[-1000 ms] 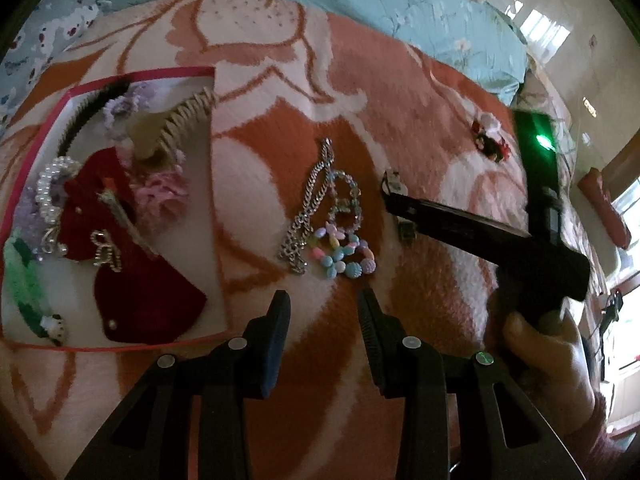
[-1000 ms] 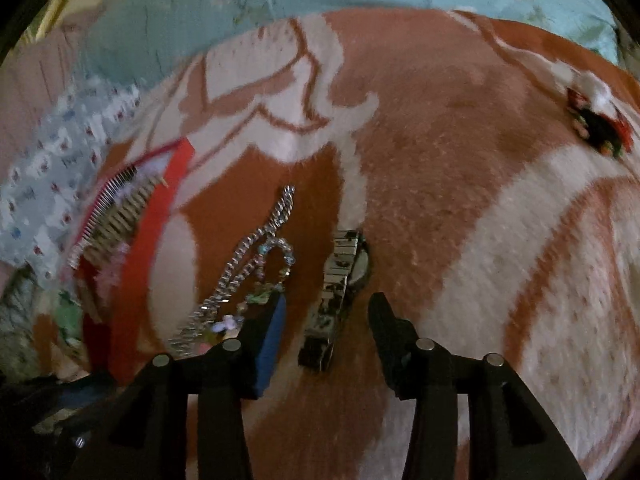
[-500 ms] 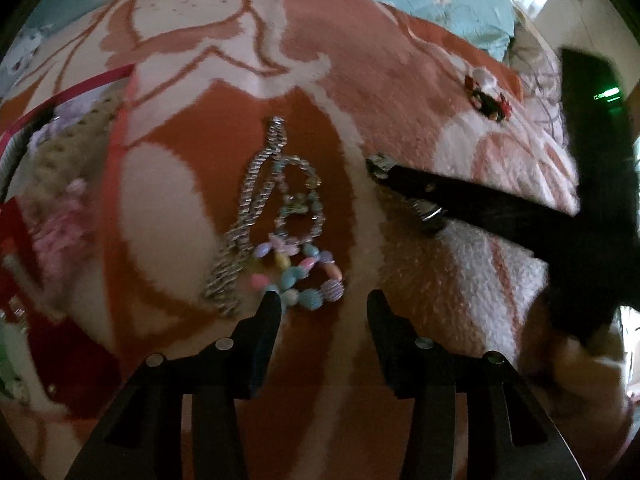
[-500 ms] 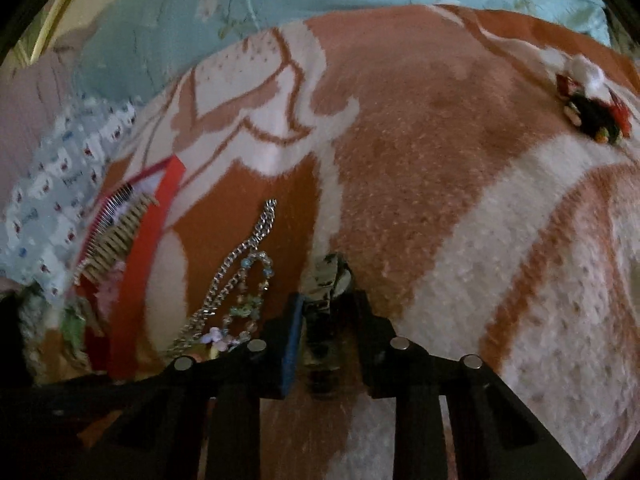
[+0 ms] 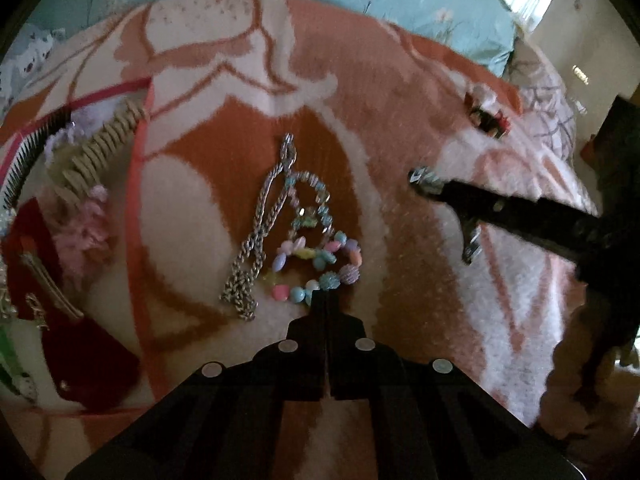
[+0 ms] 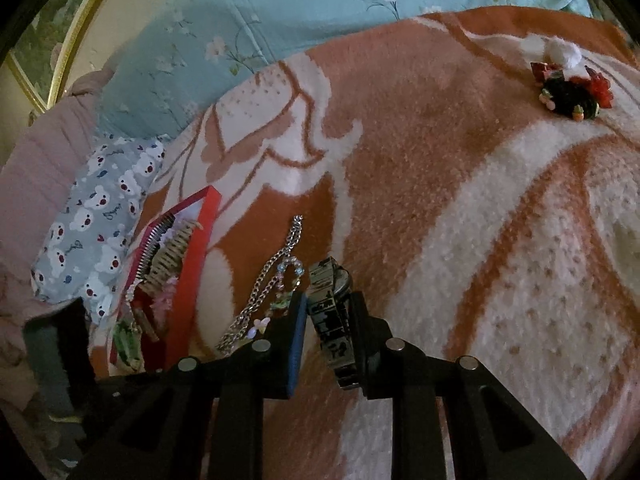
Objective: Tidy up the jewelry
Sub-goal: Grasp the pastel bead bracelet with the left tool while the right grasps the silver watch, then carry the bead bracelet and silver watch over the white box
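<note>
My left gripper is shut, its tips meeting over the near edge of a pastel bead bracelet that lies on the orange and white blanket. Beside the bracelet lie a silver chain and a small crystal bead loop. My right gripper is shut on a metal-band watch. The watch is held clear of the blanket, its band hanging down between the fingers. In the left wrist view the right gripper comes in from the right, with the watch showing at its tip.
A red-rimmed tray at the left holds combs, a pink flower and a dark red pouch. A red and black hair clip with a white pompom lies far right on the blanket. Teal bedding lies beyond it.
My left gripper moved forward to the bead bracelet and closed over its near edge. My right gripper closed on the watch and raised it off the blanket.
</note>
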A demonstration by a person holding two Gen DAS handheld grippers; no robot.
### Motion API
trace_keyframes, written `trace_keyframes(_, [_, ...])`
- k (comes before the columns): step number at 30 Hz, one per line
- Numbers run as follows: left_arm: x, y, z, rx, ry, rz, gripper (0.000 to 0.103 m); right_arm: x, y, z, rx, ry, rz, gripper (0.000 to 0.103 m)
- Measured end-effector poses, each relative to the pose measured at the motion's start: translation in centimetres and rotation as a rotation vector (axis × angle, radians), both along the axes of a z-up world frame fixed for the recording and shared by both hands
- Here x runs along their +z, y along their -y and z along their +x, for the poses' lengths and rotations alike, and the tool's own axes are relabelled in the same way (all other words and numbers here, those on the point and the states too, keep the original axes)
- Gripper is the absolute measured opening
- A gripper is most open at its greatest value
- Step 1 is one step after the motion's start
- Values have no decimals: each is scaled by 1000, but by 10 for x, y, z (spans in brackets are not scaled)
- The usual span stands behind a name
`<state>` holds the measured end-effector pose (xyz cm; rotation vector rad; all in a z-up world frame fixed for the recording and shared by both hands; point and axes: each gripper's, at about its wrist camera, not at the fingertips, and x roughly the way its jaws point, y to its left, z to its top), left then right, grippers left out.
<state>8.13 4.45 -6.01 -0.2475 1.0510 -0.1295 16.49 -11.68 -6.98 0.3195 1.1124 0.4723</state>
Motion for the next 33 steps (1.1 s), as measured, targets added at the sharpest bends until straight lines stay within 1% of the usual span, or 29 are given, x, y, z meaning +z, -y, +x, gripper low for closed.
trace_keyframes(1, [1, 1, 1, -6, 1, -7, 0, 0, 1, -2, -3, -1, 5, 21])
trace_keyframes(2, [1, 1, 0, -8, -3, -6, 3, 1, 2, -4, -6, 1, 4, 21])
trace_keyframes(4, [-1, 3, 3, -17, -20, 12, 11, 1, 3, -7, -10, 3, 4, 21])
trace_keyframes(5, [-5, 6, 8, -27, -31, 22, 28, 1, 4, -9, -12, 3, 5, 21])
trace_keyframes(6, [-6, 8, 11, -30, -37, 30, 50, 1, 6, -10, -16, 5, 4, 21])
trace_keyframes(7, [-10, 11, 17, -31, -40, 43, 57, 0, 8, -11, -21, 7, 4, 21])
trace_keyframes(8, [-14, 15, 23, -35, -40, 64, 61, 0, 11, -13, -27, 10, 6, 21])
trace_keyframes(10, [-25, 22, 33, -51, -63, 84, 61, -2, 16, -14, -38, 14, 7, 21])
trace_keyframes(11, [-30, 27, 37, -58, -65, 91, 59, -4, 19, -15, -43, 15, 8, 21])
trace_keyframes(13, [-36, 31, 39, -62, -62, 102, 49, -8, 24, -16, -52, 10, 12, 21])
trace_keyframes(14, [-38, 30, 38, -57, -56, 91, 32, -10, 25, -16, -56, 7, 16, 21])
trace_keyframes(15, [-38, 29, 37, -55, -55, 73, 12, -11, 28, -17, -62, 2, 21, 21])
trace_keyframes(16, [-39, 26, 36, -47, -55, 49, 12, -13, 29, -18, -66, -1, 29, 21])
trace_keyframes(18, [-40, 19, 32, -27, -38, 30, 12, -11, 30, -20, -69, 6, 36, 21])
trace_keyframes(21, [-38, 13, 19, -2, -19, 10, 12, -2, 27, -27, -58, 48, 18, 21])
trace_keyframes(22, [-36, 12, 15, -23, -30, 8, 12, 1, 26, -29, -55, 60, 14, 21])
trace_keyframes(25, [-22, 9, -1, -15, 8, -6, 11, 9, 24, -34, -47, 88, 21, 21])
trace_keyframes(27, [-8, 5, -14, -7, 41, -31, 11, 12, 22, -36, -44, 96, 30, 21])
trace_keyframes(33, [32, -16, -51, 17, 140, -74, 11, 12, 15, -38, -26, 80, 75, 21])
